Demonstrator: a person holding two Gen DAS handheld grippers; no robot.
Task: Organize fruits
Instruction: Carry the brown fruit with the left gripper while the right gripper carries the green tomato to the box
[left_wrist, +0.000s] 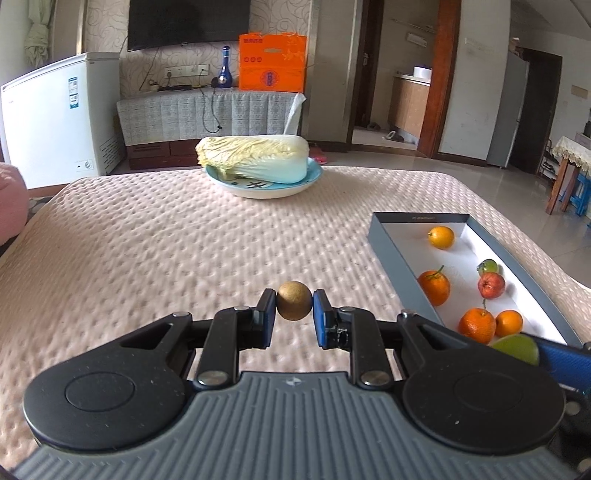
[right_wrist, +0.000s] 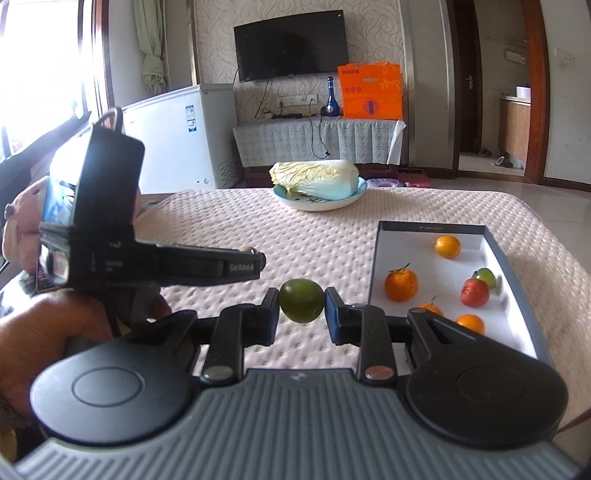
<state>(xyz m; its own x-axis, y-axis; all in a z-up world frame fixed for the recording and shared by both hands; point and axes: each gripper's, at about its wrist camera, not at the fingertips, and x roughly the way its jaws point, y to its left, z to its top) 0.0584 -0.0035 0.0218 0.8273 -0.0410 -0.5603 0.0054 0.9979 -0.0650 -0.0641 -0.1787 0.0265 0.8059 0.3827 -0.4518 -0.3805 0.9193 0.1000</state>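
Observation:
My left gripper (left_wrist: 294, 305) is shut on a small round brown fruit (left_wrist: 294, 300) and holds it above the pink quilted table, left of the box. My right gripper (right_wrist: 301, 303) is shut on a green fruit (right_wrist: 301, 301), also seen at the right edge of the left wrist view (left_wrist: 517, 348). The grey box with a white floor (left_wrist: 397, 251) (right_wrist: 495, 240) lies on the right. It holds a yellow-orange fruit (left_wrist: 440, 237), three oranges (left_wrist: 434, 287), a red apple (left_wrist: 491, 285) and a small green fruit (left_wrist: 487, 265).
A blue plate (left_wrist: 312, 176) with a Chinese cabbage (left_wrist: 255, 157) stands at the table's far side. The left gripper's body and the hand holding it (right_wrist: 92, 236) fill the left of the right wrist view. A pink soft toy (right_wrist: 22, 218) sits beyond the table's left edge.

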